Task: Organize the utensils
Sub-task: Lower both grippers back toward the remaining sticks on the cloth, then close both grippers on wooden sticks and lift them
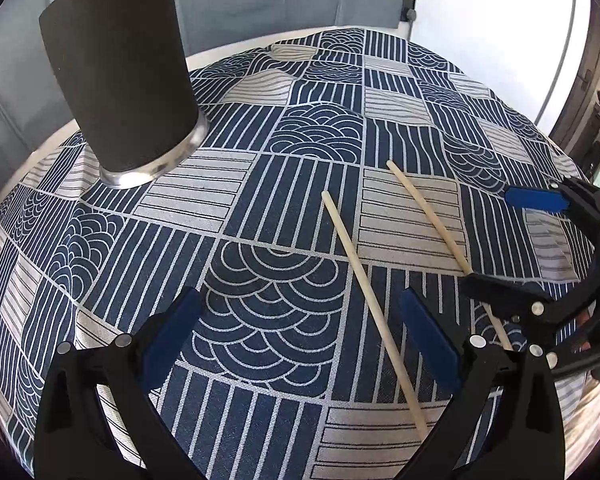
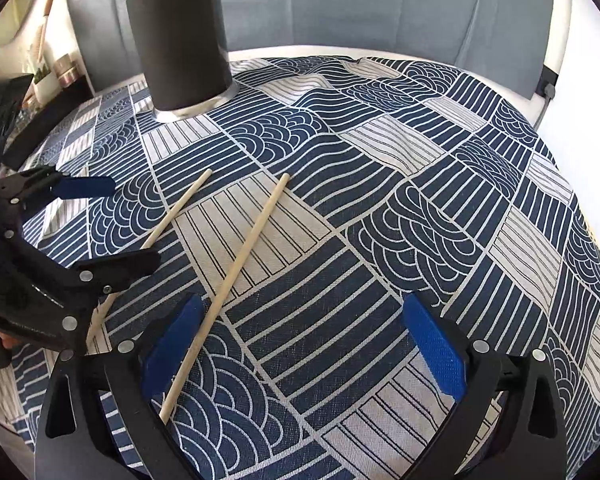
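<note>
Matt wooden chopsticks [image 1: 374, 312], woven tablecloth [image 1: 260, 208]

This looks like a home dining or kitchen corner. A worktop wears a navy-and-white patchwork-print cotton tablecloth [image 2: 340, 184], with a grey upholstered seat back [image 2: 380, 4] close behind it. On the cloth stands a dark cylindrical utensil holder with a shiny metal base [image 2: 180, 44], and two pale wooden chopsticks [image 2: 240, 264] lie loose. At the far left, a side shelf carries small metal tins [image 2: 66, 69].
</note>
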Motion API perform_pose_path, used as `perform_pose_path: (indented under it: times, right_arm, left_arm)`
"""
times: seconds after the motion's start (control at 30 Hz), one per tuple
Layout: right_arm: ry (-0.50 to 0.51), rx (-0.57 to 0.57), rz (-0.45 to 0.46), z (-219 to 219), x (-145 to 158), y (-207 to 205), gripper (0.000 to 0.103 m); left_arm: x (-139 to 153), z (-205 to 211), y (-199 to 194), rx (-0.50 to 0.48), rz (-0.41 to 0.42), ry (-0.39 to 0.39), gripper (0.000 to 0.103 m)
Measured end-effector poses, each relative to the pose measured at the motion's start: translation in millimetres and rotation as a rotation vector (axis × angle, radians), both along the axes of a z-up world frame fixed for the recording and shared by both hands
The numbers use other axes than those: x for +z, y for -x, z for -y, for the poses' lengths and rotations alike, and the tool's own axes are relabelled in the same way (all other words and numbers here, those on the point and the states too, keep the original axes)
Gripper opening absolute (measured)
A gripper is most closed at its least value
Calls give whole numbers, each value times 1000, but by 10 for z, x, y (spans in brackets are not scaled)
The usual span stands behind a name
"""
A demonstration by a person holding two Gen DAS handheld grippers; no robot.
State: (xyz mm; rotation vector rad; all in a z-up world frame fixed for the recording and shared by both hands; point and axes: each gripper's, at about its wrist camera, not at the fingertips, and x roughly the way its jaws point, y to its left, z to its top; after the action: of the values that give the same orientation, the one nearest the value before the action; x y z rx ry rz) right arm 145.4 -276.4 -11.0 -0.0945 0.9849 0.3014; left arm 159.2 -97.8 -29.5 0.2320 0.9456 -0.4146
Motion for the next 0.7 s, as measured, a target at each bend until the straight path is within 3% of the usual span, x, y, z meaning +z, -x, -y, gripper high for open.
perform_pose_path:
  times: [0.5,0.57,0.6,0.63,0.67,0.7]
  right_arm:
    - [4,4,24,-11,2,65,93]
    - [-1,38,27,0,20,83,81]
    - [-3,44,24,19,51,90,64]
    - [-4,41,22,36,72,94,41]
    - [-3,40,17,54,90,95,29]
    - [-2,49,8,70,103,89,11]
  left_arm:
    - [7,-149,57,-113,10,2,96]
    - [33,-206,52,-132,5,1,85]
    - [50,-239,45,-129,0,0,80]
    - [74,-285,33,-118,-6,-1,66]
    - [97,-335,12,-102,-10,-3,48]
    - [124,-428,-31,-71,-20,-1,38]
